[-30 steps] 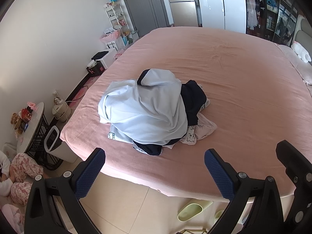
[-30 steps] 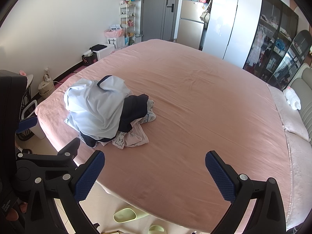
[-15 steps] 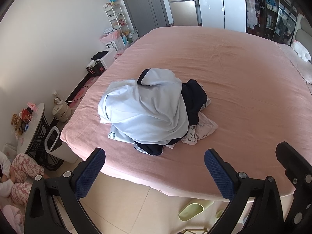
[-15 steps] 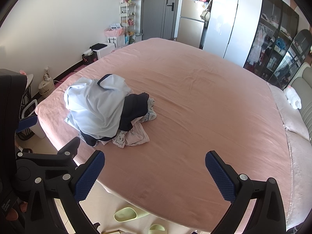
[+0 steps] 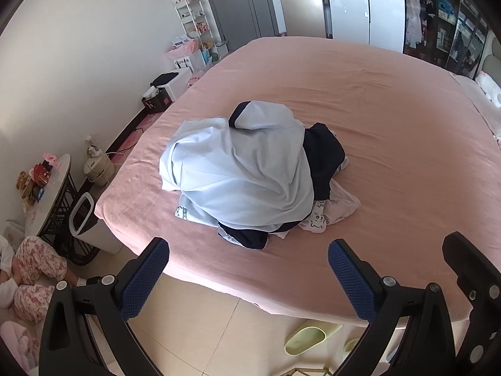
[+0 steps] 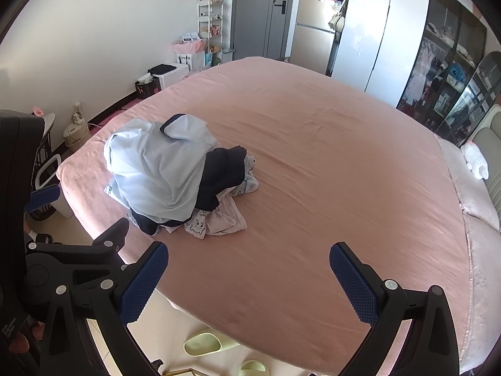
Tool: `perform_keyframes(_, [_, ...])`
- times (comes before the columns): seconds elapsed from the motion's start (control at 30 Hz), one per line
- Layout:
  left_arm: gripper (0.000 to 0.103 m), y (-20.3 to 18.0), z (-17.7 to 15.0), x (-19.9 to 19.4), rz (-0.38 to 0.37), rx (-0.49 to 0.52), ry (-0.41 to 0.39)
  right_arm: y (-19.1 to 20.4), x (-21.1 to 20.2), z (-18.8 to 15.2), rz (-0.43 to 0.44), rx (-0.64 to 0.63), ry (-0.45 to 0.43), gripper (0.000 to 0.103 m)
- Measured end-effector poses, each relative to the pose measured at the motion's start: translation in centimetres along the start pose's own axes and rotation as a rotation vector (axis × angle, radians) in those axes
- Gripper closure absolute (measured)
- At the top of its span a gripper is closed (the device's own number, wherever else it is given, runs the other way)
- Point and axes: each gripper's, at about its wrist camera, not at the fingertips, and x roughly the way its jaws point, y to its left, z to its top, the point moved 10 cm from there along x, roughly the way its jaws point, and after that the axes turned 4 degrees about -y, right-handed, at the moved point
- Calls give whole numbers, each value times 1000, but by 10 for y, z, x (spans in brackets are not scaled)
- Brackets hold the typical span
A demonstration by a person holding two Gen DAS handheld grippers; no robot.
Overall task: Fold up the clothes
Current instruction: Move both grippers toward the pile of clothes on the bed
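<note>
A heap of clothes lies near the foot corner of the pink bed (image 5: pixel 391 119). A light blue garment with dark trim (image 5: pixel 247 169) covers the top, a dark navy garment (image 5: pixel 322 153) lies under it, and a pale pink printed piece (image 5: pixel 335 210) sticks out at the near side. The heap also shows in the right wrist view (image 6: pixel 162 169), left of centre on the bed (image 6: pixel 328 163). My left gripper (image 5: pixel 247 269) is open and empty, held above the bed's near edge in front of the heap. My right gripper (image 6: pixel 247 272) is open and empty over the bed's near edge, right of the heap.
Light green slippers (image 5: pixel 310 338) lie on the tiled floor below the bed edge. A side table (image 5: pixel 47 185), a white bin (image 5: pixel 81 216) and a seated child in pink (image 5: pixel 28 272) are at the left. A shelf, door, fridge and wardrobes stand at the far wall.
Both grippers have drifted slightly closer to the bed, and the heap sits a touch nearer in view. Both stay open. The clothes have not moved.
</note>
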Motion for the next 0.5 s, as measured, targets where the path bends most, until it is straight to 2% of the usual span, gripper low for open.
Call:
perform_keyframes(0.1, [0, 7, -1, 9, 4, -36, 16, 6, 8, 4, 15, 1, -4, 0])
perform_keyframes(0.37, [0, 23, -2, 42, -20, -173, 67, 28, 38, 20, 120, 5, -7, 0])
perform_keyframes(0.5, [0, 32, -1, 56, 8, -205, 70, 39, 54, 31, 133, -35, -25, 0])
